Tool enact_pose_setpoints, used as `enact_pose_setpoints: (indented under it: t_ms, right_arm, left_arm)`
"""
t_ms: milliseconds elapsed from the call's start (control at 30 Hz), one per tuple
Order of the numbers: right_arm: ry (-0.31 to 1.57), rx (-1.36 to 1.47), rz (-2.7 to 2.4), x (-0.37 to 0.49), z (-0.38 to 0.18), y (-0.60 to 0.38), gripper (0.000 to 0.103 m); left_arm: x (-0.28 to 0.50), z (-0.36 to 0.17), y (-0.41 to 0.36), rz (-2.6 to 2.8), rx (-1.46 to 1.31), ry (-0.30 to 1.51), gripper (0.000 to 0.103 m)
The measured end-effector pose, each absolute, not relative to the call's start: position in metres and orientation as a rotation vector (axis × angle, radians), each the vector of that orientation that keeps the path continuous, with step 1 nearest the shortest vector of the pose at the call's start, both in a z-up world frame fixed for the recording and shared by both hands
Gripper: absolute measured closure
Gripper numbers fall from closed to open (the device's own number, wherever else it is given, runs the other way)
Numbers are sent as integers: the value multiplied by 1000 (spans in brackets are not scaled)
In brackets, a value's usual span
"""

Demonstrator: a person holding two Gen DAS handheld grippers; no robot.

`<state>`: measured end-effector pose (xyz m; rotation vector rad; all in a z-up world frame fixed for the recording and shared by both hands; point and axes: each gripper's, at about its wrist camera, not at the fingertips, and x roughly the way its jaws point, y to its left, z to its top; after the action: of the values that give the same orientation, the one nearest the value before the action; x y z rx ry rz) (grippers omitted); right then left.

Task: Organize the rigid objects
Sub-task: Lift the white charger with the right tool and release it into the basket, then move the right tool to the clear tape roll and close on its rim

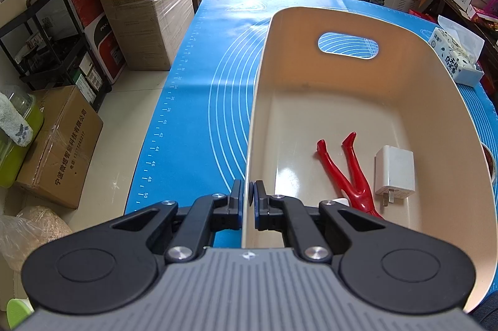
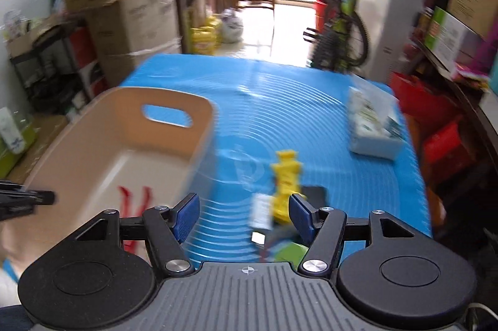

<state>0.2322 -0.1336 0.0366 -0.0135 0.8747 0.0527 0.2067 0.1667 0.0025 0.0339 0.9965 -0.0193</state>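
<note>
Close under the left wrist camera: left gripper (image 1: 248, 197) pinched narrow on the near wall of the beige plastic bin with cut-out handles (image 1: 311, 26), one pad inside, one outside. Steadies the bin, yet grips only a thin, smooth rim; likely to slip off or tilt the bin if pulled or bumped.

Just beyond, on the bin floor: red plastic forked piece shaped like two legs (image 1: 345, 172), and touching or nearly touching it a white square charger plug (image 1: 395, 172). Already sorted, by the look of it. Could rattle or slide together should the bin jerk.

Over on the right wrist view, heavily blurred: right gripper (image 2: 242, 206) spread wide, nothing between the pads. Hangs above the blue silicone baking mat printed with rings (image 2: 311, 113), beside the bin and not over it.

Just past the right fingertip: yellow blocky toy figure (image 2: 288, 175), probably next to go in. Crowded by a small white-and-black item (image 2: 261, 212) and a dark flat thing, neither clear enough to name. Risk of closing on two pieces at once, or of flicking the yellow one away with a fast, off-centre approach. Risk too of clipping the bin's right wall on the way back.

Farther off, near the mat's right edge: white soft tissue pack (image 2: 373, 132), well apart, unlikely to interfere.
</note>
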Motion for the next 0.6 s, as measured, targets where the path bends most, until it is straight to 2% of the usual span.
enact_pose_setpoints:
  t_ms: [267,600]
  right_arm:
    - [939,9,-98,227,-4,-185,36]
    - [995,7,-164,231,-42,-202,44]
  left_arm:
    - [207,2,166,-19,33,997,95]
    - [207,2,166,-19,34,997,95]
